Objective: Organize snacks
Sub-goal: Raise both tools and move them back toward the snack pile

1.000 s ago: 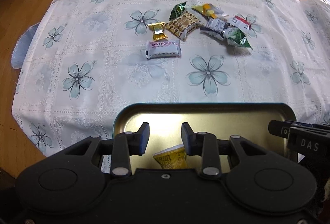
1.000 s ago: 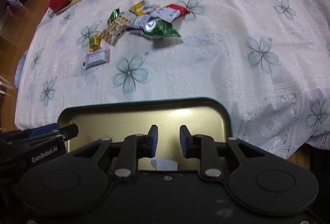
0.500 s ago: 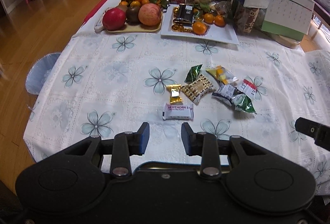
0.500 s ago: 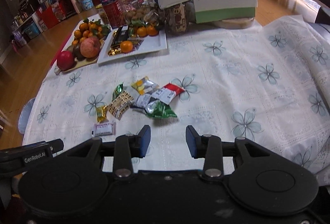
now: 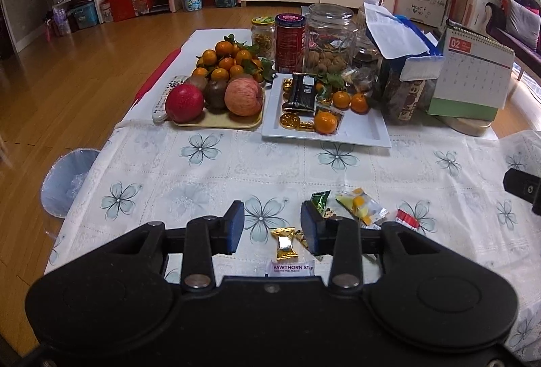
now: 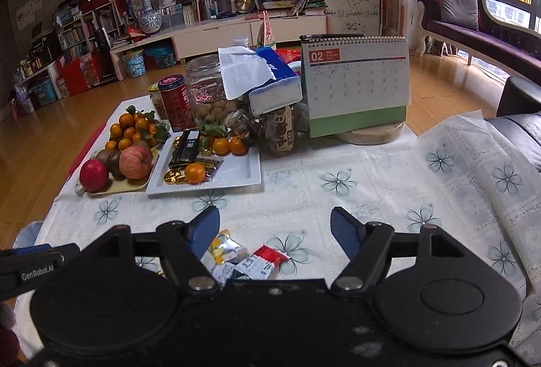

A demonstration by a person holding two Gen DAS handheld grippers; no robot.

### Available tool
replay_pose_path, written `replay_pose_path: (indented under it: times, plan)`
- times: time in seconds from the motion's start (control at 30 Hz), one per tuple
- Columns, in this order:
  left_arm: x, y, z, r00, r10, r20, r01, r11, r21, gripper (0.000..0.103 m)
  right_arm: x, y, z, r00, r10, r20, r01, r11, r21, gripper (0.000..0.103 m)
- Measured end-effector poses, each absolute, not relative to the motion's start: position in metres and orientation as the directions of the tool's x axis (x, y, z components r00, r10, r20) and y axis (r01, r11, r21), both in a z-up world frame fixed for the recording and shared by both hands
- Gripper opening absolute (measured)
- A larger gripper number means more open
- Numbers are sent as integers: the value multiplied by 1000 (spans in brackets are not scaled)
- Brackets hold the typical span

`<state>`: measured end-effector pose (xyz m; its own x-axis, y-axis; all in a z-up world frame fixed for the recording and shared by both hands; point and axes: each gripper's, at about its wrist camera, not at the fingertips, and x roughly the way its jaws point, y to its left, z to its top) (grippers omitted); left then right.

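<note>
Gold-wrapped candy (image 5: 284,243) is framed between the parted, empty fingers of the left tool (image 5: 272,228), its long axis pointing away. The hawthorn bar (image 5: 291,268) lies crosswise just nearer. The right tool (image 6: 275,230), wide open, is held empty above the red-white packet (image 6: 265,260).

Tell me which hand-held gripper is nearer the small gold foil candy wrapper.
Left. The left hand-held gripper is open with the small gold foil candy wrapper lying between its fingers. The right hand-held gripper is open over the red-and-white packet, farther right.
</note>
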<state>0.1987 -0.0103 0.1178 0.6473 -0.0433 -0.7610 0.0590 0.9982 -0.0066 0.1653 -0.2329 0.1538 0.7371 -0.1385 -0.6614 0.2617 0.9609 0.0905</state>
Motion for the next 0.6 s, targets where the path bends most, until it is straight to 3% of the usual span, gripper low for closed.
replay_pose_path:
  times: [0.23, 0.4, 0.6]
  plan:
    - [216, -6, 100, 559, -71, -826, 55, 997, -49, 47, 187, -245, 144, 671, -133, -729, 307, 945, 110, 75]
    - [204, 0, 111, 610, -15, -792, 48, 999, 18, 47, 173, -228, 154, 659, -206, -723, 318, 948, 20, 75]
    - [197, 19, 108, 589, -18, -808, 38, 999, 5, 47, 157, -217, 157, 619, -176, -765, 335, 941, 54, 72]
